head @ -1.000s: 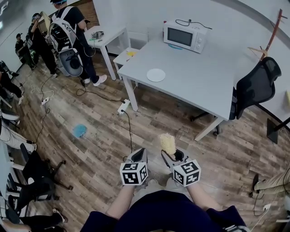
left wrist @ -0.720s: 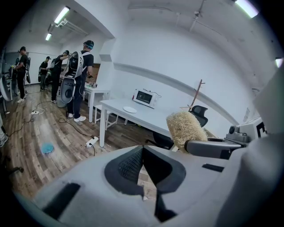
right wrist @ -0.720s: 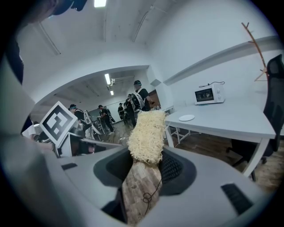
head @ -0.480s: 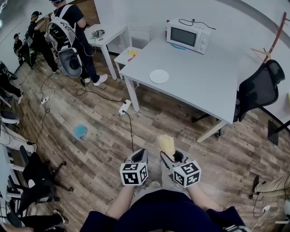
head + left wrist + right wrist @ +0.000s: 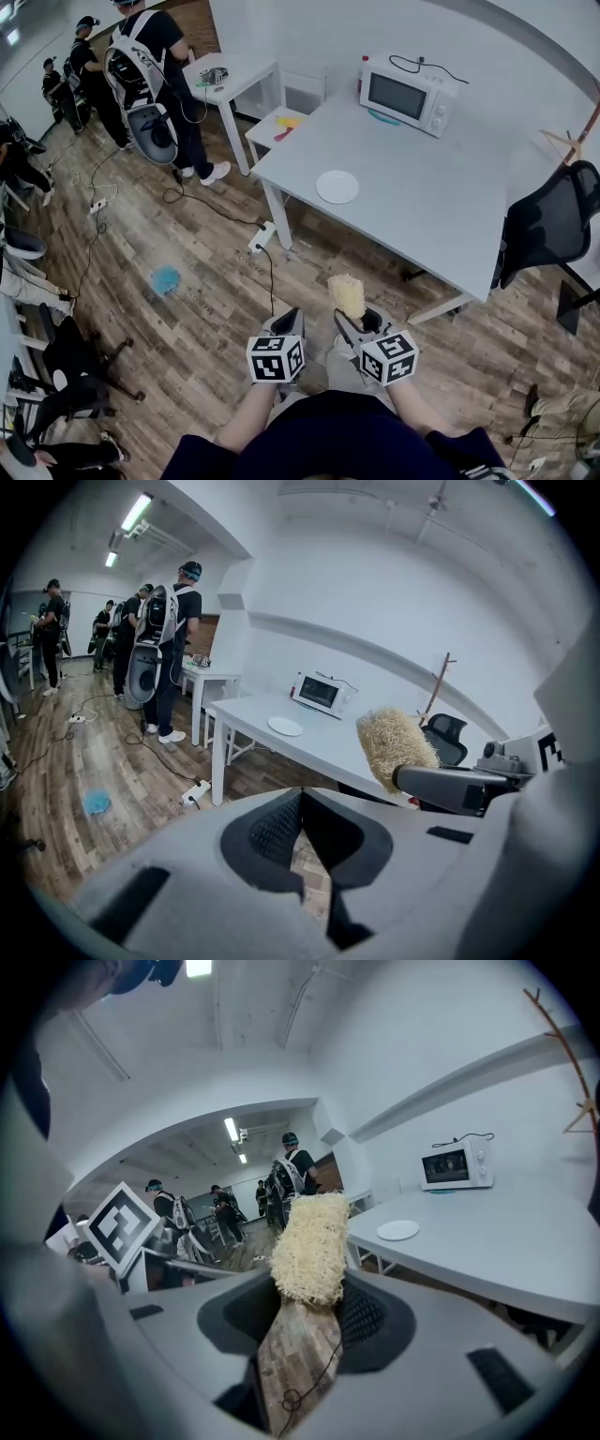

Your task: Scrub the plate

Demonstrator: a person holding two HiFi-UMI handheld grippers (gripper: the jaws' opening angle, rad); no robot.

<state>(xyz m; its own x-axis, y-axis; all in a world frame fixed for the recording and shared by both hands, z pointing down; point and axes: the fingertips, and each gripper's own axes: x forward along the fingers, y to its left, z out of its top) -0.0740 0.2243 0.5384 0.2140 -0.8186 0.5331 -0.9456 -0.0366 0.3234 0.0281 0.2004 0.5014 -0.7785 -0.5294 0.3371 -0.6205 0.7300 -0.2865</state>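
Note:
A small white plate point(image 5: 337, 187) lies near the left end of the grey table point(image 5: 441, 197); it also shows in the left gripper view as plate point(image 5: 285, 726) and in the right gripper view as plate point(image 5: 398, 1230). My right gripper point(image 5: 352, 319) is shut on a pale yellow loofah scrubber point(image 5: 346, 295), which sticks up from the jaws as scrubber point(image 5: 310, 1248). My left gripper point(image 5: 286, 323) is shut with nothing in it, jaws together in the left gripper view point(image 5: 302, 822). Both grippers hang over the wooden floor, well short of the table.
A white microwave point(image 5: 412, 91) stands at the table's far end. A black office chair point(image 5: 553, 225) sits at the right. A small white side table point(image 5: 234, 75) and several people point(image 5: 155, 66) stand at the far left. A power strip point(image 5: 260, 236) and cable lie on the floor.
The table, plate and microwave have shifted right and slightly down in the head view, closer to me. Both grippers keep their pose, the scrubber still held.

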